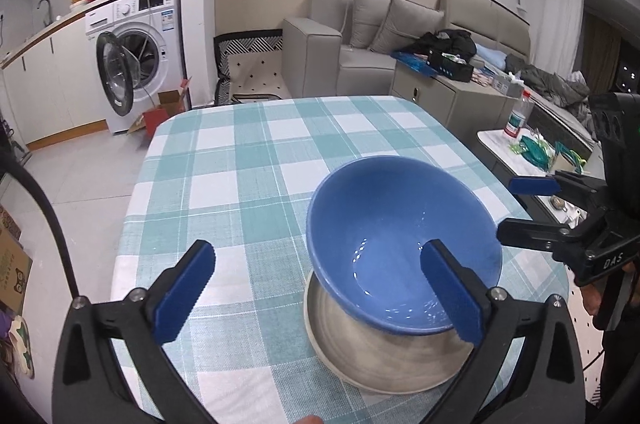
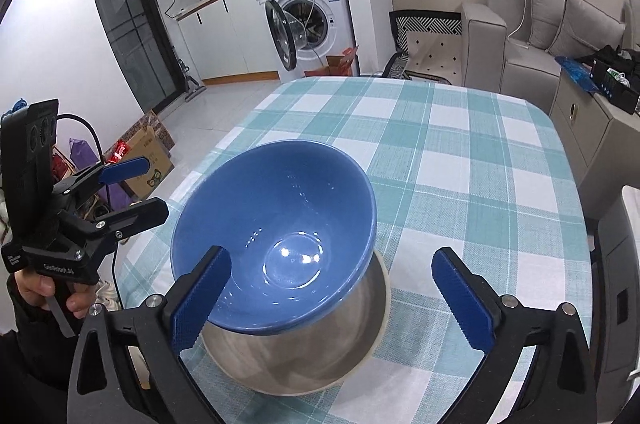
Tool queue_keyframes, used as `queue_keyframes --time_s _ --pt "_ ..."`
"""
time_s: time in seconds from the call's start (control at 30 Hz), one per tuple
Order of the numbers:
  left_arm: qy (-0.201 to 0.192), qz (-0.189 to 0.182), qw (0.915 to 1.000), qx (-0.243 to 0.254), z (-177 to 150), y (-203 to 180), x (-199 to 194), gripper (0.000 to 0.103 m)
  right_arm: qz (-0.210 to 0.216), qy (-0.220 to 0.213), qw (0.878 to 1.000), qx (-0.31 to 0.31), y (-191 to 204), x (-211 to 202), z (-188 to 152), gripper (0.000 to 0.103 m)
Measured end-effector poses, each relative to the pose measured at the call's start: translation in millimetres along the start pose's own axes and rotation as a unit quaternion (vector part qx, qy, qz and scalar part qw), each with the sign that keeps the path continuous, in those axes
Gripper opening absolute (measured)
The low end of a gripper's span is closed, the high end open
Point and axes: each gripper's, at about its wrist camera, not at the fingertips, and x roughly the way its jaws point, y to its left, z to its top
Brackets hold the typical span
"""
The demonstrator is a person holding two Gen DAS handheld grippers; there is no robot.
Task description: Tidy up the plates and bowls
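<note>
Bowl (image 1: 400, 244) sits tilted on the plate (image 1: 360, 356), on the desk (image 1: 248, 160). Left gripper (image 1: 320, 300) and right gripper (image 2: 336, 308) jaws gape wide beside the bowl, gripping nothing.

A home: washing machine (image 1: 136, 64) beside kitchen counter (image 1: 40, 32), sofa (image 1: 360, 48) behind checked table (image 1: 240, 164).

Blue bowl (image 1: 404, 244), pale grey plate (image 1: 384, 356), tablecloth (image 1: 248, 160) — teal-and-white check, gripper pads (image 1: 186, 292) dark blue
</note>
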Motion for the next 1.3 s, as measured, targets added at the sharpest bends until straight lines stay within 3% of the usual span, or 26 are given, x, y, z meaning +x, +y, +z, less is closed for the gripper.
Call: queue_keyframes --time_s 0.43,1.0,1.3 --pt "-0.060 0.040 0.9973 -0.014 -26 6 -24 0.103 0.009 -0.042 0.999 -0.010 2 -12 -24 0.102" --pt "-0.087 0.023 0.9959 -0.011 -65 -1 -46 0.103 0.009 -0.082 0.997 -0.007 6 -32 -70 0.102" --pt "-0.102 0.032 0.9943 -0.001 -83 -13 -49 0.103 0.003 -0.096 0.995 -0.015 12 -42 -95 0.102"
